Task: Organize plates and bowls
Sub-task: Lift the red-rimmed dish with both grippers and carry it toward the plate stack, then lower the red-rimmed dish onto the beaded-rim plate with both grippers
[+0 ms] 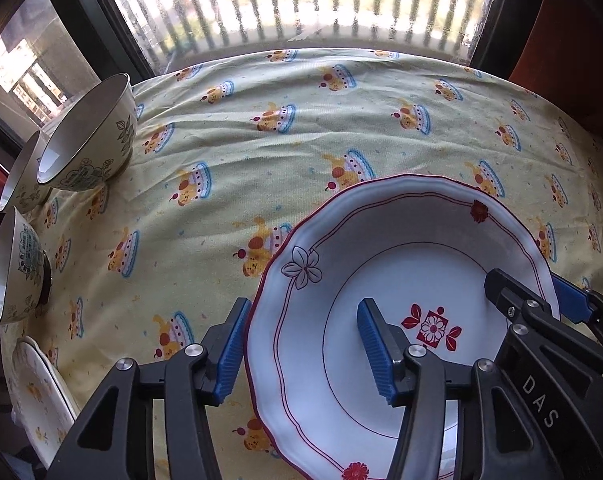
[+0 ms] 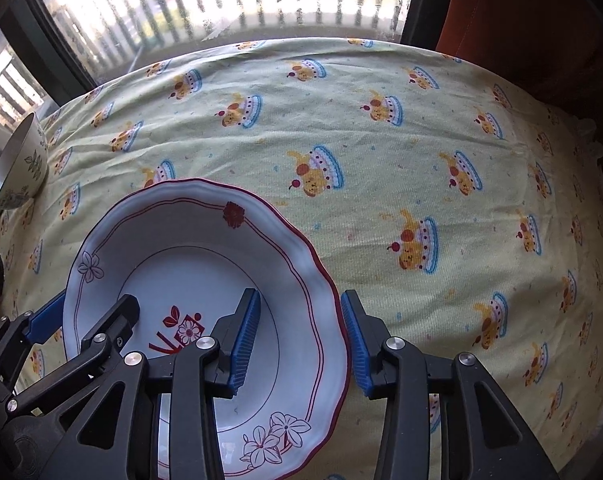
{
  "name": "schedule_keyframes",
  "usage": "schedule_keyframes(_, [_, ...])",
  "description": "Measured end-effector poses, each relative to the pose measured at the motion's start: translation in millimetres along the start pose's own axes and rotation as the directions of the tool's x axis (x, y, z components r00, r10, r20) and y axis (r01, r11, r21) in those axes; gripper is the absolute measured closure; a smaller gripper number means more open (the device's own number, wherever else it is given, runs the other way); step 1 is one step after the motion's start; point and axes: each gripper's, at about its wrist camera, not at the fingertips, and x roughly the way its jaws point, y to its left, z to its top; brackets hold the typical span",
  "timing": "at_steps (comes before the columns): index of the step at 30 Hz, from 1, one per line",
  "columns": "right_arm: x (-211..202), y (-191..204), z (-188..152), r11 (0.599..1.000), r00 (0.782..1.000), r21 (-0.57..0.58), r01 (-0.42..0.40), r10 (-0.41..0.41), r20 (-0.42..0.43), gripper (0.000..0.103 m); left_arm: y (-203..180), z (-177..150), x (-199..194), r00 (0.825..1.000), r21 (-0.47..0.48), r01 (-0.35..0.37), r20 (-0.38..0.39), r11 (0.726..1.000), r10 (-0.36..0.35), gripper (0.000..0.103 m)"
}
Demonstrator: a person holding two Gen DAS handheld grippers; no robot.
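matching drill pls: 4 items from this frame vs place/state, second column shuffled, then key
1. red-trimmed plate
2. leaf-pattern bowl
3. left tongs
4. right tongs

A. straddling the plate's right rim
B. far left, by the window
C. between both tongs, on the tablecloth
D. straddling the plate's left rim

Pairs: 1-C, 2-B, 3-D, 4-A
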Motion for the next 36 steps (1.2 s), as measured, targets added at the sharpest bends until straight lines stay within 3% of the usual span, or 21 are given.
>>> schedule_keyframes(14, [-39,34,-15,0.999,0.999,-0.045,0.017,-0.015,0.045,0.058,42,-18,-40,0.998,-0.061,0.024,0.06,0.998,-0.02,0.048])
schedule_keyframes(22, [-65,63,-27,0.998,0.997,-0.03,0.046,-0.044,0.058,0.058,75,-32,-61,0.994,-0.073,0.072,0.09,0.995,-0.066,0.048])
schedule_keyframes(36, [-117,137,-48,0.995,0.99,0.027,0.097,-0.1,0.1,0.058,149,-52,-104,0.98,-0.033,0.124,0.16,0.992,-0.117,0.049])
